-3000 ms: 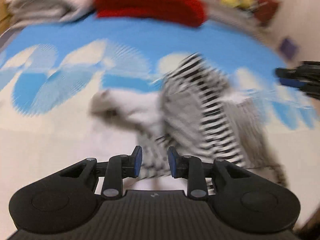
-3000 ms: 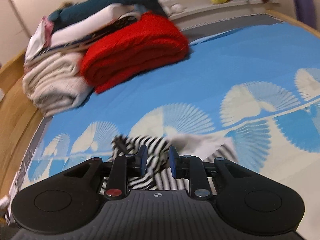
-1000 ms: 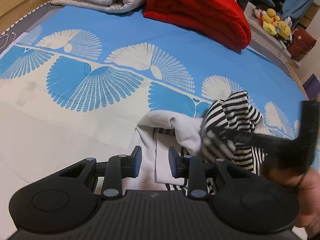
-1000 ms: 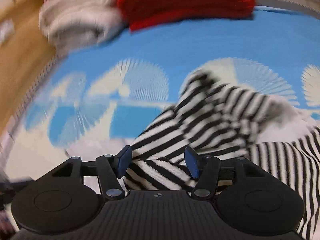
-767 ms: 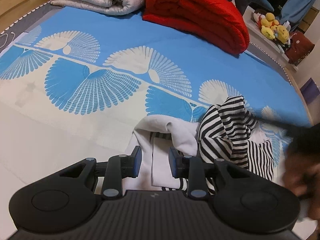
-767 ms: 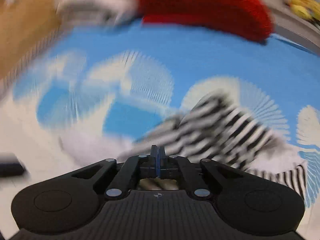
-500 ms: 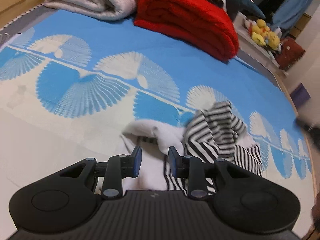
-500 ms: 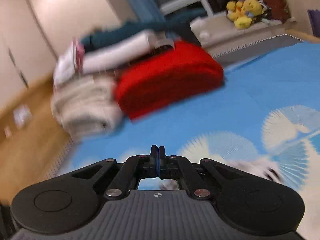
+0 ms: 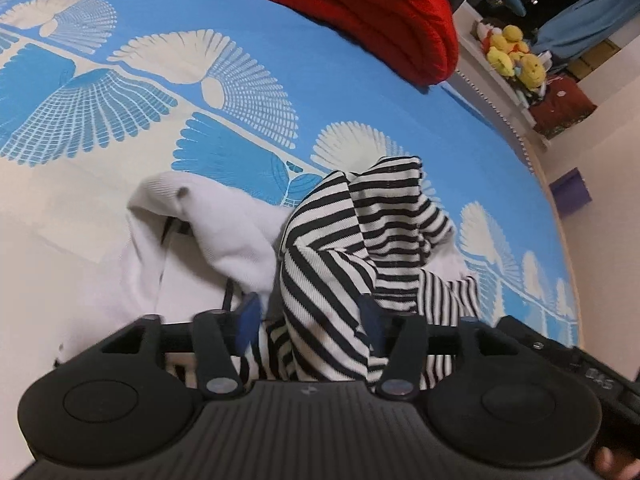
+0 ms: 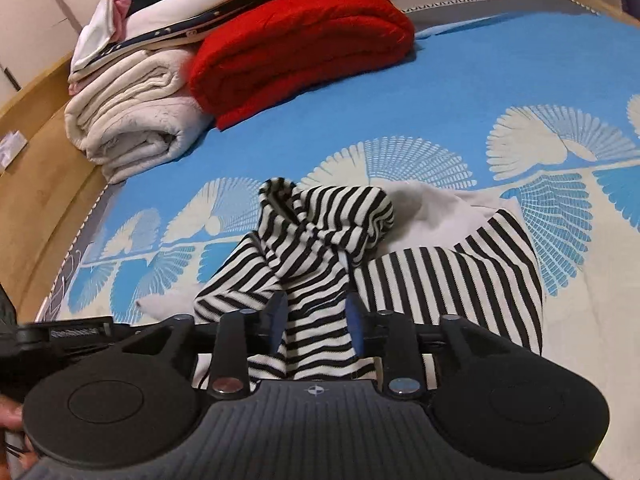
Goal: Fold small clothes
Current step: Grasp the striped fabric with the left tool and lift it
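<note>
A crumpled striped top [image 9: 360, 248] lies in a heap on the bed [image 9: 280, 52], over the blue and cream fan print. The left tongs [image 9: 310, 316] stand wide, with a fold of striped cloth rising between the blue pads; whether the pads touch it cannot be told. The right tongs [image 10: 316, 320] are also parted, a narrower gap, with a striped sleeve-like fold lying between them, not clearly pinched.

The left view shows a white part [image 9: 224, 232] of the garment turned out beside the stripes, plus yellow plush toys [image 9: 516, 60] on a shelf past the bed's edge. The right view alone shows the cream blanket [image 10: 136, 120] stacked beside the red blanket [image 10: 304, 36], folded linens on top, and the wooden floor [image 10: 36, 184]. It also catches the left tool at its left edge.
</note>
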A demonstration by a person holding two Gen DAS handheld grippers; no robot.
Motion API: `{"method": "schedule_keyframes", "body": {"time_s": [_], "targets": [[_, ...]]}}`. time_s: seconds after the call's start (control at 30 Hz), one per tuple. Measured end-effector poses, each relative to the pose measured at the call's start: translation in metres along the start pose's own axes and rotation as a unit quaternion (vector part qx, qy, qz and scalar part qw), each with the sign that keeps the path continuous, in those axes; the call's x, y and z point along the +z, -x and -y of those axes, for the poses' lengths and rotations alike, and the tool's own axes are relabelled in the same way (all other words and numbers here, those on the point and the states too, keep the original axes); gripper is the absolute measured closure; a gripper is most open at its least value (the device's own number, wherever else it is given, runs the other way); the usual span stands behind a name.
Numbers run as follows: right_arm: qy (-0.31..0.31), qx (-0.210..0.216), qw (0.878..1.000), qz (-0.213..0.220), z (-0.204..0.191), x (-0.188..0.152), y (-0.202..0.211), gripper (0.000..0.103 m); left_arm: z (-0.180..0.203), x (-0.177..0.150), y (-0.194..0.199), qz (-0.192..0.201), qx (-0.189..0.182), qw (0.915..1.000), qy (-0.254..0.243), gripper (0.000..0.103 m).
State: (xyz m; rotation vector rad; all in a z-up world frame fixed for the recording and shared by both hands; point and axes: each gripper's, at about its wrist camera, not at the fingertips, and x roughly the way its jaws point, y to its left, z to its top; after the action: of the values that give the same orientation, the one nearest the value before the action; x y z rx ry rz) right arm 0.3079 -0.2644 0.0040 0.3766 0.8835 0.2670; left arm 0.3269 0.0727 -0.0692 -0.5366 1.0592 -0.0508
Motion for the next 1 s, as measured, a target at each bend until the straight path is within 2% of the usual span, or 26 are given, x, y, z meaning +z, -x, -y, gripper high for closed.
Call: {"method": "schedule_keyframes", "body": {"time_s": [0.2, 0.27, 0.3, 0.33, 0.37, 0.4, 0.53, 0.63, 0.67, 0.7, 0.73, 0.77, 0.83, 0.9, 0.97, 1.0], "targets": [[-0.005, 0.011, 1.000, -0.009, 0.013, 0.010, -0.010, 0.067, 0.005, 0.007, -0.028, 0.007, 0.014, 0.9998, 0.012, 0.034], [-0.015, 0.017, 1.000, -0.009, 0.016, 0.013, -0.011, 0.067, 0.011, 0.008, -0.031, 0.017, 0.023, 0.9996, -0.002, 0.036], [-0.020, 0.020, 1.000, -0.010, 0.018, 0.014, -0.012, 0.066, 0.016, 0.007, -0.030, 0.031, 0.033, 0.9988, -0.018, 0.046], [-0.021, 0.020, 1.000, -0.009, 0.019, 0.015, -0.012, 0.066, 0.020, 0.007, -0.028, 0.037, 0.036, 0.9982, -0.029, 0.064], [-0.022, 0.018, 1.000, -0.007, 0.020, 0.017, -0.011, 0.066, 0.024, 0.007, -0.028, 0.038, 0.032, 0.9980, -0.040, 0.076], [-0.023, 0.016, 1.000, -0.006, 0.023, 0.017, -0.011, 0.066, 0.028, 0.007, -0.027, 0.037, 0.021, 0.9979, -0.049, 0.099], [-0.035, 0.016, 0.999, -0.004, 0.032, 0.020, -0.009, 0.066, 0.045, 0.005, -0.013, 0.057, -0.012, 0.9945, -0.087, 0.102], [-0.045, 0.019, 0.999, -0.003, 0.038, 0.020, -0.006, 0.065, 0.060, -0.001, -0.005, 0.036, -0.096, 0.9889, -0.107, 0.102], [-0.050, 0.023, 0.998, -0.002, 0.041, 0.020, -0.005, 0.065, 0.070, -0.006, -0.003, 0.023, -0.130, 0.9825, -0.131, 0.102], [-0.058, 0.029, 0.998, -0.001, 0.044, 0.022, -0.004, 0.063, 0.081, -0.013, -0.001, 0.005, -0.167, 0.9718, -0.167, 0.102], [-0.066, 0.038, 0.997, 0.000, 0.047, 0.024, -0.002, 0.060, 0.094, -0.024, 0.001, -0.016, -0.196, 0.9570, -0.213, 0.102], [-0.074, 0.046, 0.996, 0.002, 0.050, 0.026, 0.000, 0.058, 0.103, -0.036, 0.002, -0.027, -0.207, 0.9444, -0.254, 0.102], [-0.085, 0.062, 0.994, 0.012, 0.055, 0.030, 0.005, 0.052, 0.122, -0.064, 0.003, -0.046, -0.206, 0.9148, -0.344, 0.102], [-0.071, 0.078, 0.994, 0.011, 0.053, 0.032, 0.007, 0.047, 0.132, -0.084, 0.000, -0.071, -0.207, 0.8933, -0.393, 0.102], [-0.047, 0.091, 0.995, -0.013, 0.046, 0.031, 0.003, 0.039, 0.136, -0.096, -0.004, -0.090, -0.200, 0.8792, -0.423, 0.101], [-0.023, 0.079, 0.996, -0.034, 0.040, 0.029, -0.002, 0.038, 0.136, -0.099, -0.005, -0.099, -0.198, 0.8741, -0.432, 0.099]]}}
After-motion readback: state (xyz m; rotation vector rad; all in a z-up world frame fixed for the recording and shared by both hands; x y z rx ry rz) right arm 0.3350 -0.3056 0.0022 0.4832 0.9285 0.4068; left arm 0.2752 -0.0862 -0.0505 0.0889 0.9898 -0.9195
